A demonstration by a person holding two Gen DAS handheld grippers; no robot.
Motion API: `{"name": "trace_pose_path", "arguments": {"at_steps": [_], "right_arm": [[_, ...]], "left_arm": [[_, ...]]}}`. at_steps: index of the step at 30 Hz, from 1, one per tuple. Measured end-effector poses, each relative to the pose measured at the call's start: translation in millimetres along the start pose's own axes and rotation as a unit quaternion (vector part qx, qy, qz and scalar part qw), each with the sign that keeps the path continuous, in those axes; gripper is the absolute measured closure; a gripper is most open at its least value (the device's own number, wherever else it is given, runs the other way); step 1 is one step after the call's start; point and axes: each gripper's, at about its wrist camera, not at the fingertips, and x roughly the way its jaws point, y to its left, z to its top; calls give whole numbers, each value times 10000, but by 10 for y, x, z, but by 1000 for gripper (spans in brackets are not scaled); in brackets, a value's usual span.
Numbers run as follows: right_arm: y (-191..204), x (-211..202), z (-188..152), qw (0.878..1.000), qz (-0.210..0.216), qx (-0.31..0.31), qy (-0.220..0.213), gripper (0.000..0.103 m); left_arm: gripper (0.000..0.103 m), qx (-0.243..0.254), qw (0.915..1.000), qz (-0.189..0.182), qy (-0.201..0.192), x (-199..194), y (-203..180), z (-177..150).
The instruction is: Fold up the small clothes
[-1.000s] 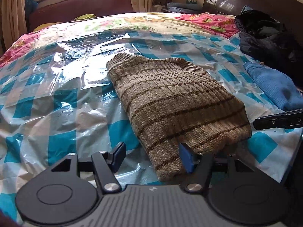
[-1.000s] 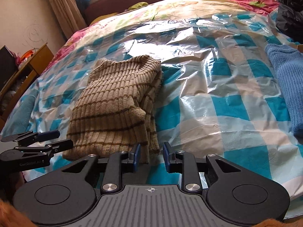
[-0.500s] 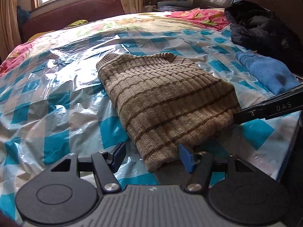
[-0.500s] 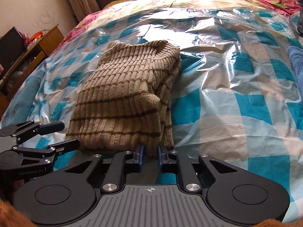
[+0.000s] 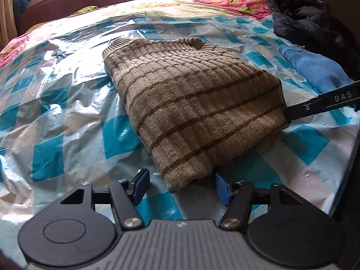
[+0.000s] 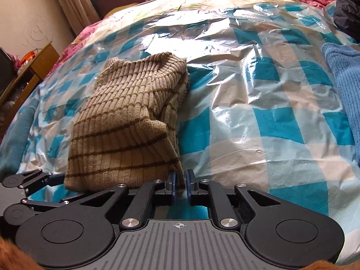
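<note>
**Both tongs have come in at the sweater's near edge**

Since a second ago the left tongs [image 5: 181, 187] have sunk toward the bed, so the near corner of the sweater [image 5: 193, 110] now sits between their wide-spread blue pads, neither pad pressing on it. The right tongs [image 6: 180, 185], then standing clear with a gap, have closed in on the other near corner; their pads are narrow with a fold of knit between them, and the jaws are easing apart again.

The sweater, beige with thin brown stripes, lies folded into a long block on the clear plastic sheet [image 5: 67, 103] over the blue-checked bed [image 6: 281, 123]. Its long axis runs from the near edge of the bed away toward the window end, ribbed collar at the far end, hem toward the tongs, the stripes crossing the short way.

From the left view, the right tongs show only as a black arm cut off at the frame edge, its tip against the sweater's side. A blue knit garment [image 5: 315, 69] and a dark heap of clothes [image 5: 310, 20] lie beyond, partly cropped. What lies under the sweater's folded layers cannot be seen.
</note>
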Motion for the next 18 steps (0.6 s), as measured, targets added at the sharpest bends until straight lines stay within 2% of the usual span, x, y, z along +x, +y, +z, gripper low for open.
{"name": "trace_pose_path", "arguments": {"at_steps": [5, 9, 12, 15, 18], "right_arm": [[3, -162, -25, 9999, -36, -84, -54, 89], [77, -181, -60, 9991, 12, -416, -50, 83], [182, -15, -73, 9933, -401, -1067, 197, 81], [200, 158, -79, 9884, -238, -1379, 591, 82], [266, 270, -44, 9834, -142, -1672, 688, 81]], "left_arm": [[38, -13, 10000, -90, -33, 5, -22, 20], [38, 41, 9999, -127, -80, -10, -42, 16], [38, 150, 9998, -21, -142, -40, -47, 11], [38, 142, 9998, -7, -169, -54, -29, 8], [38, 123, 9998, 25, -148, -23, -30, 12]]}}
